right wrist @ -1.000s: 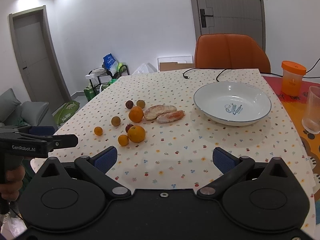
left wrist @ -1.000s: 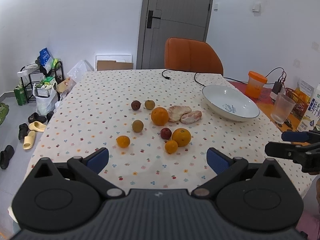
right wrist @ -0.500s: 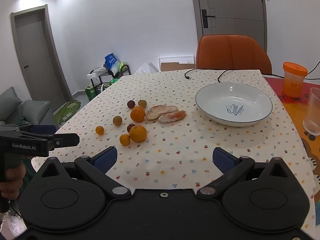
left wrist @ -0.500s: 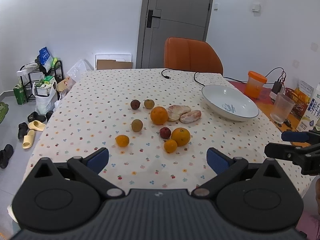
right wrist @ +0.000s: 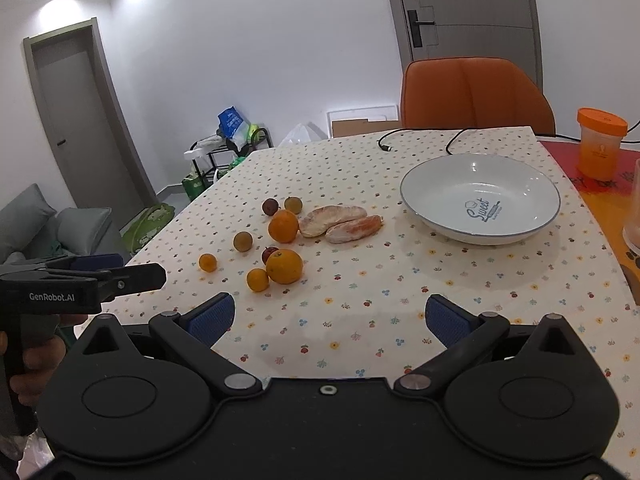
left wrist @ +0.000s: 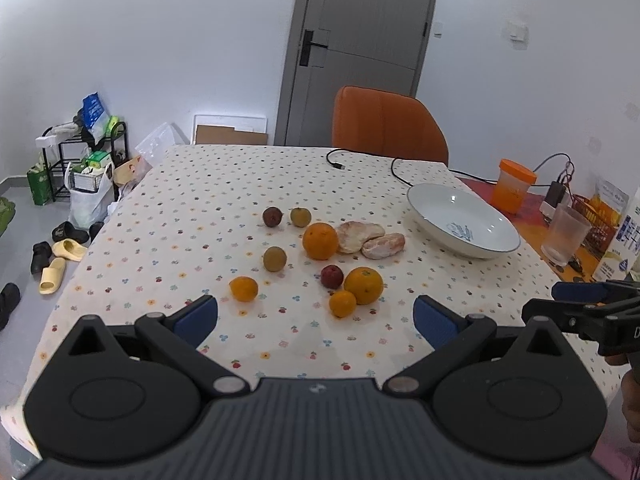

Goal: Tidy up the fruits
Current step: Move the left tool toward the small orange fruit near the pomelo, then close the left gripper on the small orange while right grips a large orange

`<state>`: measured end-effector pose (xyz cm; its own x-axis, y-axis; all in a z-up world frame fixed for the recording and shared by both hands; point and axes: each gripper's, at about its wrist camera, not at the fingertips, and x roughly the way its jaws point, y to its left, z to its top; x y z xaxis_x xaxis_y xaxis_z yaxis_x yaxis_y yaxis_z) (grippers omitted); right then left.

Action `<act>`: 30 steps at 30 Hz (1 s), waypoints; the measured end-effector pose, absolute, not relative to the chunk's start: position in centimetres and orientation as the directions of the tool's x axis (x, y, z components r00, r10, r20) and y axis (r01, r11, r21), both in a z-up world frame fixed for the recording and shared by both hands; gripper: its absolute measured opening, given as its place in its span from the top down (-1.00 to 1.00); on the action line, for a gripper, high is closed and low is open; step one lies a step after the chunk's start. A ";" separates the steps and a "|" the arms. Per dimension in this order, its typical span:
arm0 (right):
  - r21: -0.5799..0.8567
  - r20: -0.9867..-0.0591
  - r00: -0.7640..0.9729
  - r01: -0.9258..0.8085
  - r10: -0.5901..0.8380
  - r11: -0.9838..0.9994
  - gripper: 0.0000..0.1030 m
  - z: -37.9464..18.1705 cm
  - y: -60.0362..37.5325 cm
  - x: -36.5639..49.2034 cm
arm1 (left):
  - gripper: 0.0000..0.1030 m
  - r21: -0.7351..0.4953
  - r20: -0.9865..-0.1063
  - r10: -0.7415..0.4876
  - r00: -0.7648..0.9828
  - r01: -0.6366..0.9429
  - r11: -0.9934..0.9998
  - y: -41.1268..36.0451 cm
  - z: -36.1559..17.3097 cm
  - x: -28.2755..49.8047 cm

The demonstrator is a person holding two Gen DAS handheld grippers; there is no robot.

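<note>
Both grippers, left (left wrist: 315, 317) and right (right wrist: 329, 318), hang spread and empty short of our fruits (right wrist: 284, 266), loose on the cloth (right wrist: 360, 320); the bowl (right wrist: 480, 200) beside, probably their destination, waits bare.

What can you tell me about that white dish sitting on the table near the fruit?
The white dish is a wide, shallow bowl, seemingly glazed ceramic, with a thin dark line round its rim and a blue "Sweet" logo printed inside. It stands upright on the flowered tablecloth and holds nothing. It lies apart from the peeled citrus pieces, and neither gripper touches it.
</note>
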<state>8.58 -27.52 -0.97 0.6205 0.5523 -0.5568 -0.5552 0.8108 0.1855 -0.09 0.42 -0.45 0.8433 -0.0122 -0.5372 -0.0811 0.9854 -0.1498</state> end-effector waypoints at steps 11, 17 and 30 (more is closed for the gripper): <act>0.219 -0.531 0.608 -0.575 0.591 0.788 -1.00 -1.9 -27.0 10.2 | -0.96 -0.179 -0.529 -0.002 0.849 -0.109 0.978 2.1 -1.8 0.9; 0.204 -0.510 0.604 -0.606 0.612 0.769 -1.00 -2.6 -26.3 11.0 | -0.92 -0.190 -0.529 -0.006 0.849 -0.111 0.976 2.2 -2.8 1.7; 0.244 -0.513 0.562 -0.629 0.648 0.738 -0.71 -4.8 -25.7 13.0 | -0.38 -0.226 -0.565 -0.052 0.823 -0.094 0.970 1.9 -5.0 4.2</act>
